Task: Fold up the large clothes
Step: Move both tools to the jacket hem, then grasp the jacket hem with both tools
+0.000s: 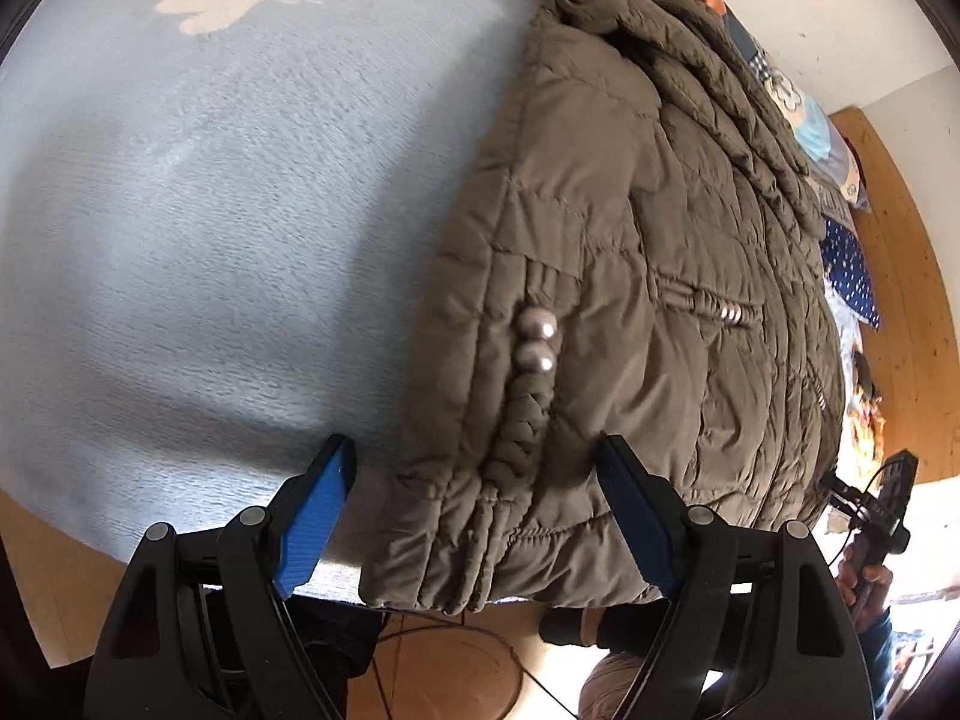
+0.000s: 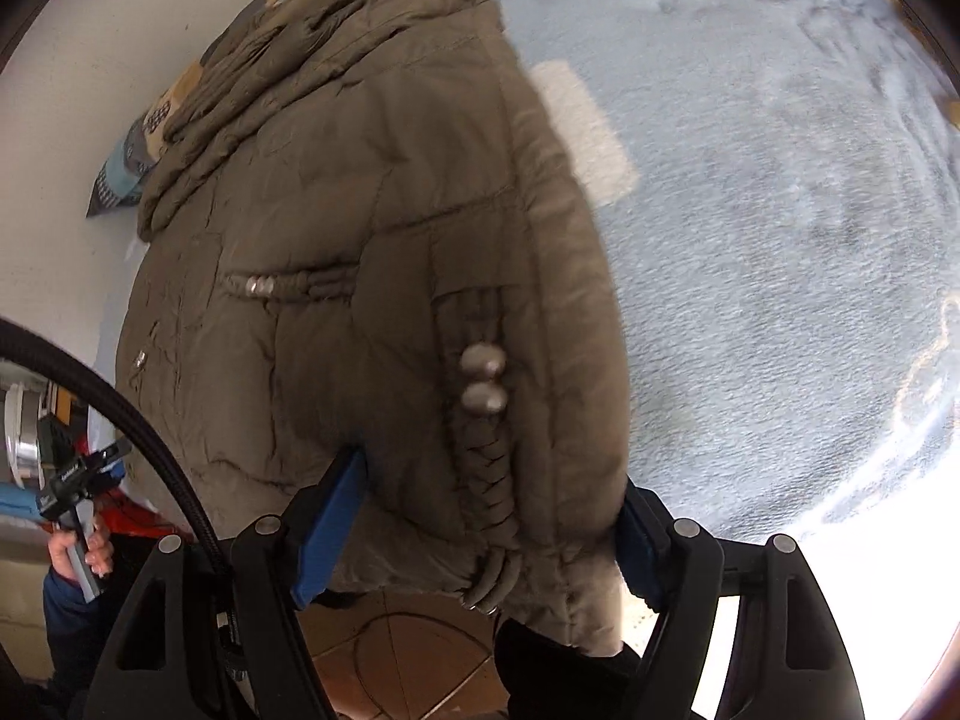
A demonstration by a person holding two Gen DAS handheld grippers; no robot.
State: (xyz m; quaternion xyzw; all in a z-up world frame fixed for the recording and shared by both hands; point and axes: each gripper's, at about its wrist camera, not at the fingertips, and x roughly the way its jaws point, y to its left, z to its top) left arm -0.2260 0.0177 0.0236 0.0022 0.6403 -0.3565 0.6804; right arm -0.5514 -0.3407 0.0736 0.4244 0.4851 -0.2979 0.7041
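Left wrist view: the padded jacket is seen laid on the blue blanket, its long axis running away from both grippers, hem nearest. The left gripper is held wide open above the hem corner. The right gripper is spread around the cuff, nothing visibly pinched.
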